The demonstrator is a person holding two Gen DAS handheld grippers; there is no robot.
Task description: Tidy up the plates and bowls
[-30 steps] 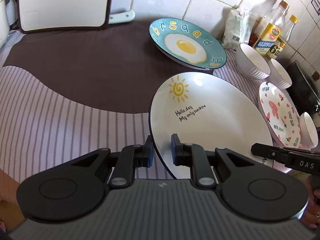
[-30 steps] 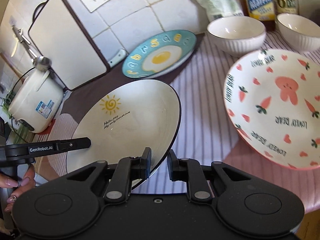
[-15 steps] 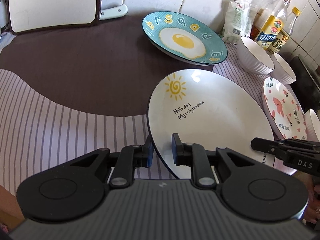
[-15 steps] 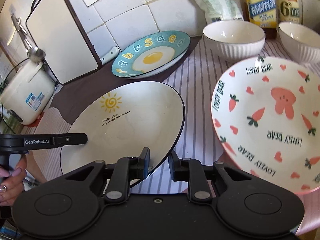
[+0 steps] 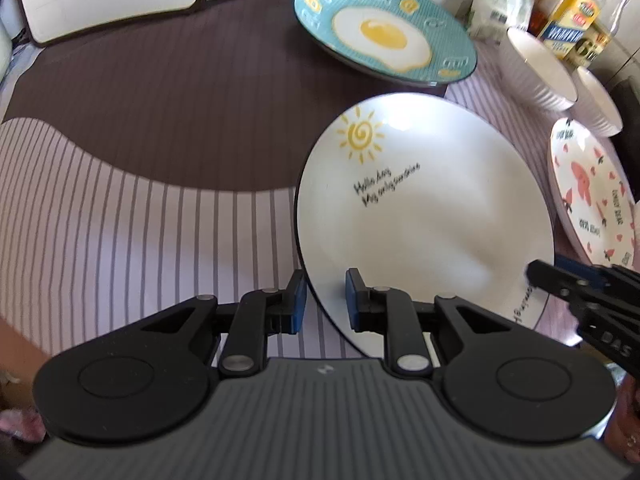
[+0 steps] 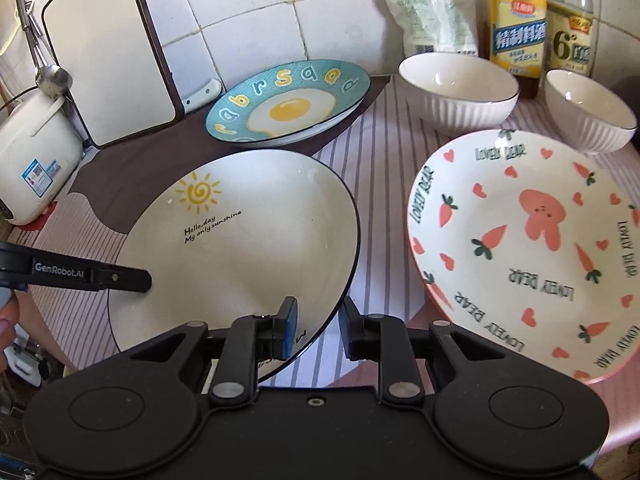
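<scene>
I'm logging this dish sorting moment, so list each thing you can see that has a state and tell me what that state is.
Sunshine plate: tilted, rim between both grippers' fingers.
Left gripper: straddling its near rim, grip unclear.
Right gripper: straddling its right rim, grip unclear.
Egg plate: tilted, one edge raised.
Bunny plate: empty, ungripped.
Large ribbed bowl: upright, empty.
Small ribbed bowl: upright, empty.

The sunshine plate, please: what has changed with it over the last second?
Both grippers, left and right, carried the sunshine plate nearer the egg plate, without regripping. The rabbit plate and bowls stayed put.
</scene>
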